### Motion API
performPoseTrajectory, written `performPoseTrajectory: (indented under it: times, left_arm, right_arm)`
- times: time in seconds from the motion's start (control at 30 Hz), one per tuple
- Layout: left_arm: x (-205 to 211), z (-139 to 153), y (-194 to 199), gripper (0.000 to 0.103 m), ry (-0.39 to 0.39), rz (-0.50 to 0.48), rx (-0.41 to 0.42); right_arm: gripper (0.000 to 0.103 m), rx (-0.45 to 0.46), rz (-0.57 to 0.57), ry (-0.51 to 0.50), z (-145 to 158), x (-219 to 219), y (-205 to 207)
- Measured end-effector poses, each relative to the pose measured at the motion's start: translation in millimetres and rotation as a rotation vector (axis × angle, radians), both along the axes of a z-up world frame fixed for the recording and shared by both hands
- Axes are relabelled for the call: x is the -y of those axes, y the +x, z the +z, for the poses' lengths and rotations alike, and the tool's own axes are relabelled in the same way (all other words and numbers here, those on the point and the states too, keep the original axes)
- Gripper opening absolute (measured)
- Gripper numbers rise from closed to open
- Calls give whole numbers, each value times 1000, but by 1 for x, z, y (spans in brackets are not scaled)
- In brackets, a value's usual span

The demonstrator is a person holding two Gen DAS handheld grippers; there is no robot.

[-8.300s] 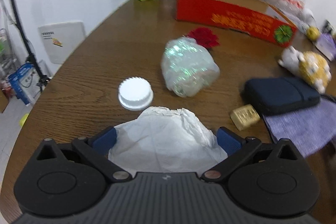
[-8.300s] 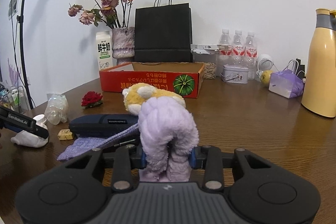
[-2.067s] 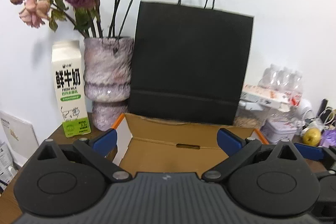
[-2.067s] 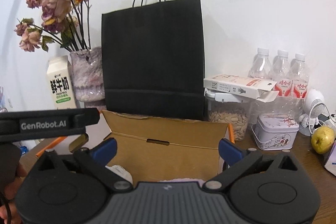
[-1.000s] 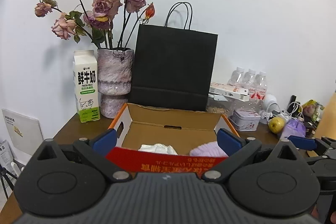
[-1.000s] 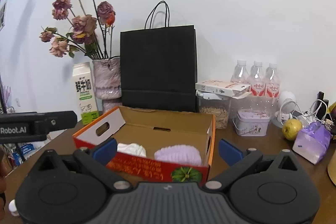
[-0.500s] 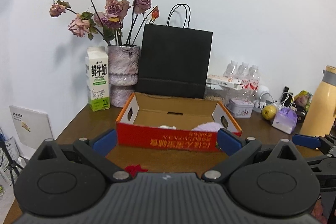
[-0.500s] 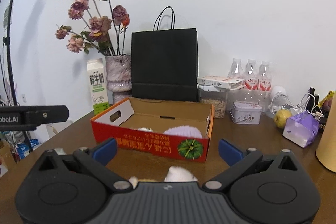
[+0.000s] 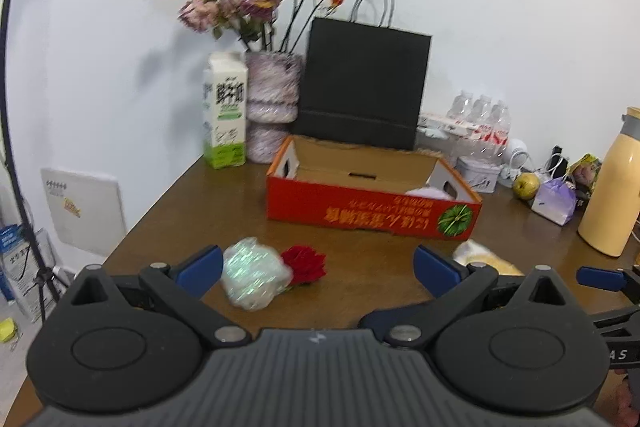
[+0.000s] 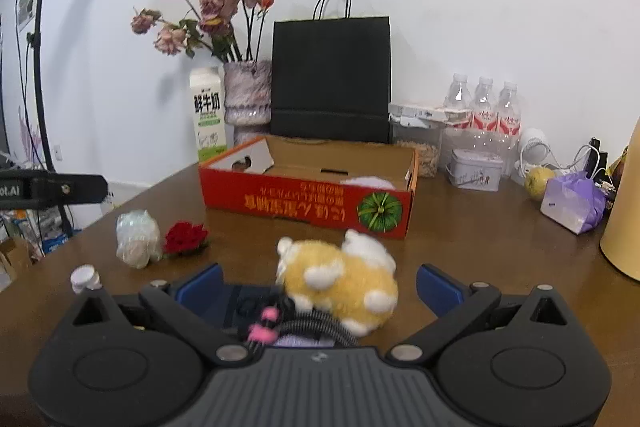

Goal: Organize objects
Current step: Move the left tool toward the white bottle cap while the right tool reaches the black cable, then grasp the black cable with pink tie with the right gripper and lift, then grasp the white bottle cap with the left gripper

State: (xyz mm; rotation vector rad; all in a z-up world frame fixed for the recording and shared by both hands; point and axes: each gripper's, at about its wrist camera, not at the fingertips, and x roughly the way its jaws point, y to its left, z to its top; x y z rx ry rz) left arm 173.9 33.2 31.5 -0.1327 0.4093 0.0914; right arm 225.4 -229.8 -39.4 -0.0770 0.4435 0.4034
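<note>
A red cardboard box (image 9: 372, 207) (image 10: 308, 203) stands open at mid-table, with a purple plush (image 10: 366, 182) showing inside at its right end. My left gripper (image 9: 318, 267) is open and empty; a crumpled clear plastic wrap (image 9: 252, 273) and a red flower (image 9: 305, 264) lie just beyond its left finger. My right gripper (image 10: 320, 281) is open too, and a yellow-and-white plush toy (image 10: 340, 283) lies between its fingers without being pinched. A dark pouch (image 10: 240, 305) and a pink-tipped coiled cord (image 10: 280, 323) sit under that gripper.
A milk carton (image 9: 224, 115), a vase of dried roses (image 9: 272, 107) and a black paper bag (image 9: 360, 91) stand behind the box. Water bottles (image 10: 484, 111), a tin (image 10: 474, 169), a pear (image 10: 538, 182) and a yellow flask (image 9: 608, 187) crowd the right. A white cap (image 10: 85, 278) lies left.
Both grippers have pulled back from the box and tilted down; the wrap, the flower and the plush toy have come into view near the fingers.
</note>
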Motion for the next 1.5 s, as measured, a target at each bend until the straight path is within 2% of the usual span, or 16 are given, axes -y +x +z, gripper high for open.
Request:
performPoseTrajectory:
  times: [0.23, 0.47, 0.77, 1.0, 1.13, 1.2, 1.3, 1.5]
  left_arm:
    - [-17, -17, -16, 103, 19, 22, -46]
    - [-37, -27, -28, 103, 20, 46, -72]
    - [-56, -43, -27, 103, -10, 66, -132]
    - [-70, -49, -26, 103, -37, 77, -161]
    - [-73, -53, -22, 103, -32, 95, -175]
    - [-74, -56, -20, 103, -36, 93, -190]
    - [-73, -60, -18, 103, -19, 86, -204]
    - [-76, -70, -12, 103, -1, 96, -238]
  right_arm:
    - [103, -35, 26, -43, -19, -5, -13]
    - [103, -92, 35, -67, -36, 1, -4]
    - [103, -173, 85, -18, -53, 2, 29]
    - [103, -279, 124, 70, -63, 15, 56]
    - [102, -248, 131, 40, -66, 10, 55]
    - [90, -235, 149, 57, -65, 11, 52]
    - [89, -224, 146, 49, -64, 10, 49]
    - [89, -73, 85, 39, -52, 12, 26]
